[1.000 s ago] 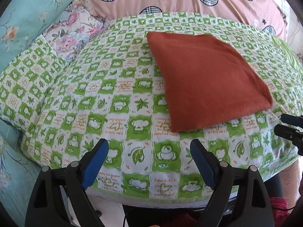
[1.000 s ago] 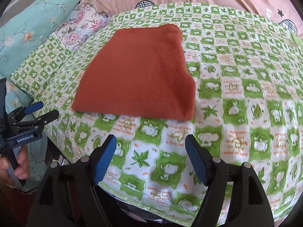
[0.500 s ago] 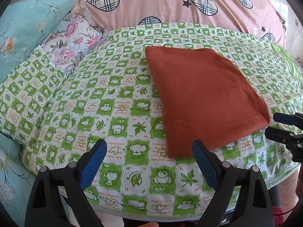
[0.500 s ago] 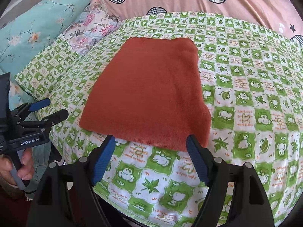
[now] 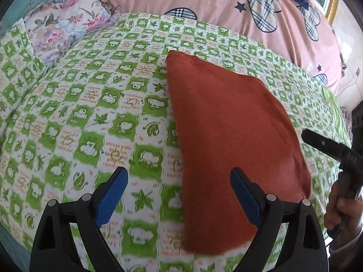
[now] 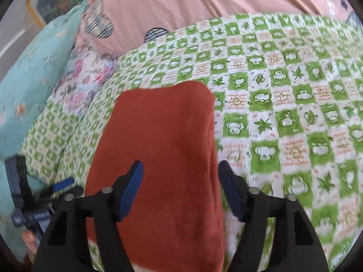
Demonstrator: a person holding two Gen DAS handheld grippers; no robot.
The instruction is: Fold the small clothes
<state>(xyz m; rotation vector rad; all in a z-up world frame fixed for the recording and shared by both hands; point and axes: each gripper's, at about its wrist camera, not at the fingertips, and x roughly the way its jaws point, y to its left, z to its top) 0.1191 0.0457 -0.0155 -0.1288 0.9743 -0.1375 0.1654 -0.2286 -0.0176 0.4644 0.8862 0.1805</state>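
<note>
A rust-orange folded cloth (image 5: 229,131) lies flat on the green-and-white checked bedspread (image 5: 90,104). My left gripper (image 5: 179,195) is open and hovers over the cloth's near left edge, its right finger above the cloth. My right gripper (image 6: 181,188) is open and hovers over the cloth (image 6: 163,140) near its right side, holding nothing. The right gripper also shows at the right edge of the left wrist view (image 5: 326,149), and the left gripper at the lower left of the right wrist view (image 6: 45,195).
A pink quilt with plaid hearts (image 5: 226,2) lies behind the bedspread. A floral pillow (image 5: 65,25) and a teal pillow (image 6: 29,79) lie at the left. The bed's near edge is just below the grippers.
Both grippers have moved forward and down toward the cloth, which now fills more of each view. Both stay open. The cloth has not moved.
</note>
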